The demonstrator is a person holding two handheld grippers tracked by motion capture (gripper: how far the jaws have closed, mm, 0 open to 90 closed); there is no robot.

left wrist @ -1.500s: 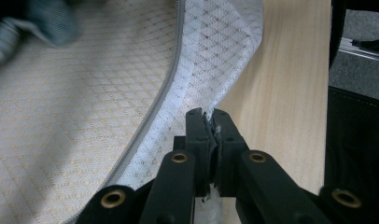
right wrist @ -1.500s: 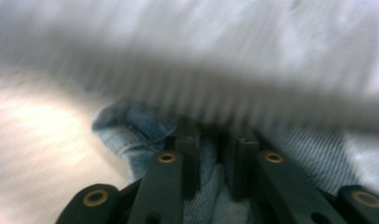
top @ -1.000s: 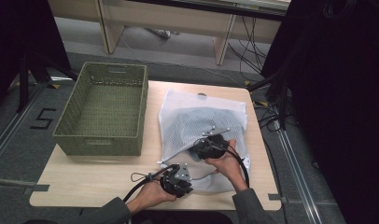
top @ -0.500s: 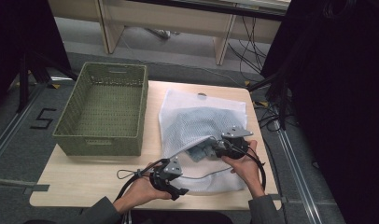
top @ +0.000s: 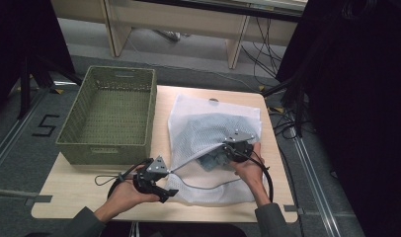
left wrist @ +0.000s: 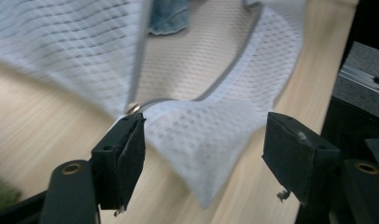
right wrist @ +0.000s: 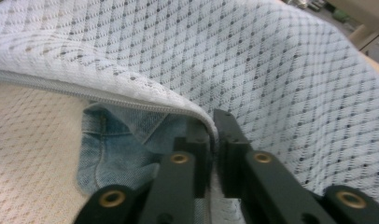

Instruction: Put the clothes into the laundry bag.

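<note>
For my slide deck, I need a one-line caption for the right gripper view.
Right gripper shut on the zippered edge of a white mesh laundry bag, lifting it open over blue denim inside.

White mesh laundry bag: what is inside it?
Through the unzipped opening of the mesh laundry bag, a blue denim garment shows. The mesh covers most of it, so its full shape can't be made out.
</note>
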